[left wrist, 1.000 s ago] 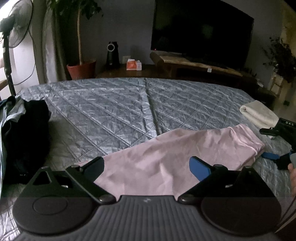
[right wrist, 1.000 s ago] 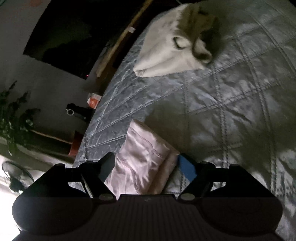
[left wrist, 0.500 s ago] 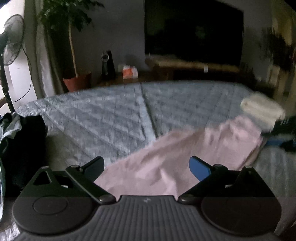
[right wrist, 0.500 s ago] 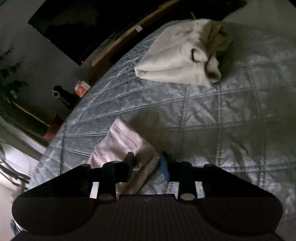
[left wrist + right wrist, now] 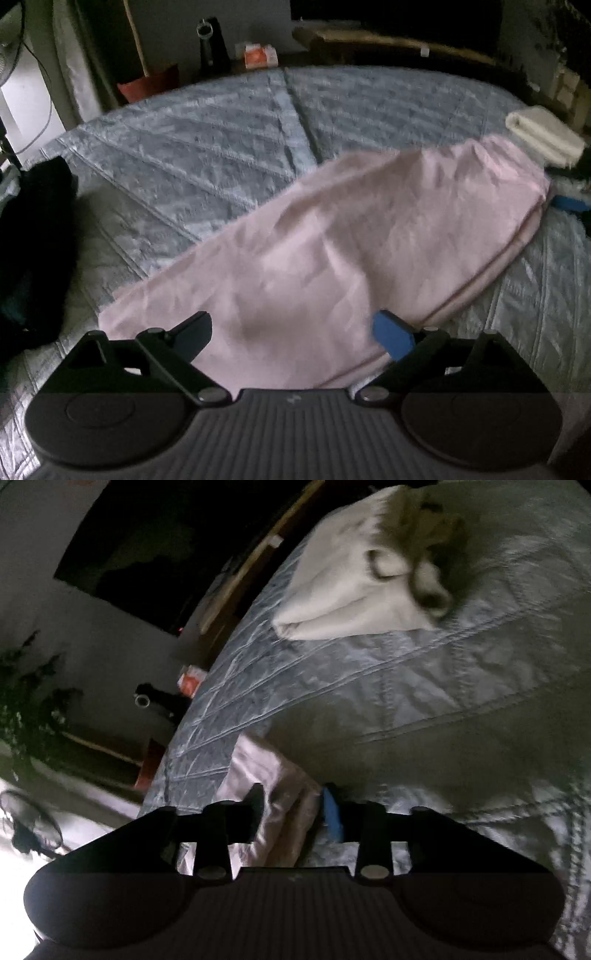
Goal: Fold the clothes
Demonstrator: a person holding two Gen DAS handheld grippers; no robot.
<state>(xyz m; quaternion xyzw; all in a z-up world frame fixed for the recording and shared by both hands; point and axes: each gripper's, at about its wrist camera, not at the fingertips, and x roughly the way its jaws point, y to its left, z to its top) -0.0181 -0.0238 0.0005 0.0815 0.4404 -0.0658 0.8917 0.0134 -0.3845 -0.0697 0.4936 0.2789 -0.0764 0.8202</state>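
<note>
A pink garment (image 5: pixel 332 251) lies in a long strip on the grey quilted bed (image 5: pixel 207 147), running from the lower left of the left wrist view up to the right edge, where its far end stops just short of a folded cream cloth (image 5: pixel 543 136). The left tongs (image 5: pixel 293 332) hang wide open above the near end of the strip and hold nothing. In the right wrist view the right tongs (image 5: pixel 293 805) have closed in on the layered far end of the pink garment (image 5: pixel 280 794), at the bottom centre of the frame, with the fabric bunched between the 2 fingers; they appear to pinch it. Judging from this, the step in hand is folding the strip end to end. To do it well, the right tongs should grip every layer at that end, lift just enough to clear the quilt, and carry the edge straight along the strip so the sides stay lined up, while the left tongs pin or take the near end to stop it sliding. Compared with 1 second ago, the right tongs have gone from wide open around the fabric to nearly closed on it, and the left tongs have dipped lower and closer over the garment, still open.
</note>
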